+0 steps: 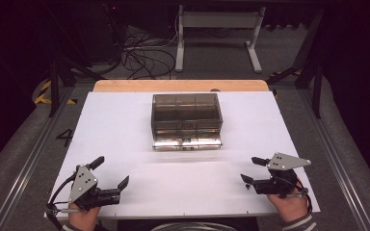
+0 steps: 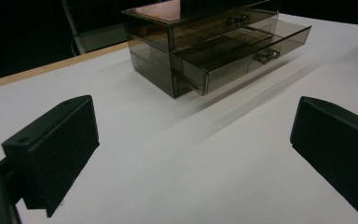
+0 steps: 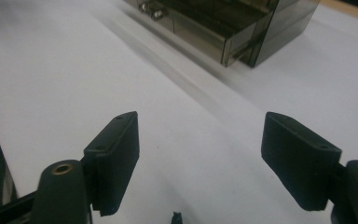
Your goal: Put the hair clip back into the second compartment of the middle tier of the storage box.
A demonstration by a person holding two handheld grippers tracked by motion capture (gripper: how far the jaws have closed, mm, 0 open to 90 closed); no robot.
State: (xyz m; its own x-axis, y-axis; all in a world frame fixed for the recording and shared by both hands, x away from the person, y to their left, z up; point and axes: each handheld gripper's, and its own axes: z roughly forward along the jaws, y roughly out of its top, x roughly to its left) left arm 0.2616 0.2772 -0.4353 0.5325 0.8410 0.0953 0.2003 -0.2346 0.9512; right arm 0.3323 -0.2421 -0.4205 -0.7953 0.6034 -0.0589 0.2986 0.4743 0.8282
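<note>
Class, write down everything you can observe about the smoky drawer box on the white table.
The smoky translucent plastic drawer box stands upright on the white tabletop, centred toward the far edge. It holds stacked drawers with small shiny knobs; one drawer is pulled partway out toward the person, showing inner dividers. Nothing touches it but the table.

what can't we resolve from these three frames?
- Drawer box contents: high view, dark tinted walls, too small to tell.
- Open drawer far end: left gripper view, hidden inside the box.
- Box top: right gripper view, cut off by the upper edge.
- Person's arms: high view, cut by the bottom edge.
</note>
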